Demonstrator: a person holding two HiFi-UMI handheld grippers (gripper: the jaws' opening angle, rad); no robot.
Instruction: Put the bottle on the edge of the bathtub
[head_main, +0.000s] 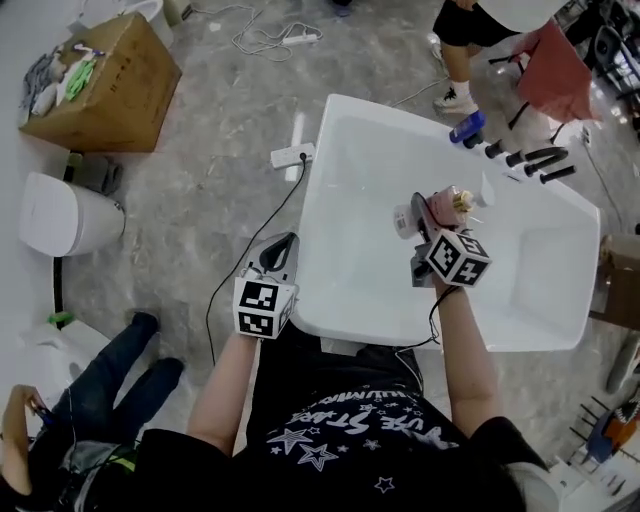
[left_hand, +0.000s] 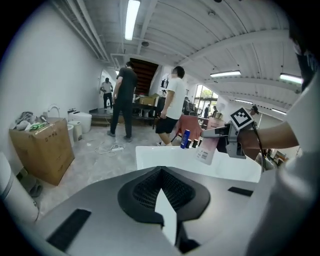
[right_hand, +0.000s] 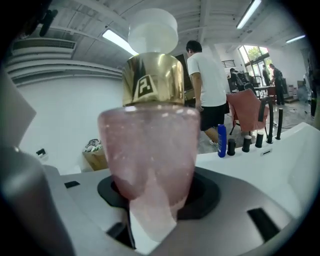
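A pink bottle (head_main: 443, 206) with a gold collar and white cap lies tilted over the inside of the white bathtub (head_main: 322, 200), its cap pointing at the far rim. My right gripper (head_main: 425, 228) is shut on its lower body. In the right gripper view the bottle (right_hand: 148, 149) fills the middle, standing up between the jaws. My left gripper (head_main: 281, 248) hangs just outside the tub's left rim, jaws together and empty. The left gripper view shows the bottle (left_hand: 207, 149) and right gripper (left_hand: 226, 138) above the tub (left_hand: 165, 156).
A blue bottle (head_main: 467, 127) and several black bottles (head_main: 530, 160) stand on the tub's far rim. A power strip (head_main: 292, 155) and cable lie on the floor at the tub's left. A cardboard box (head_main: 100, 85), a white bin (head_main: 70, 215) and people (head_main: 60, 430) are around.
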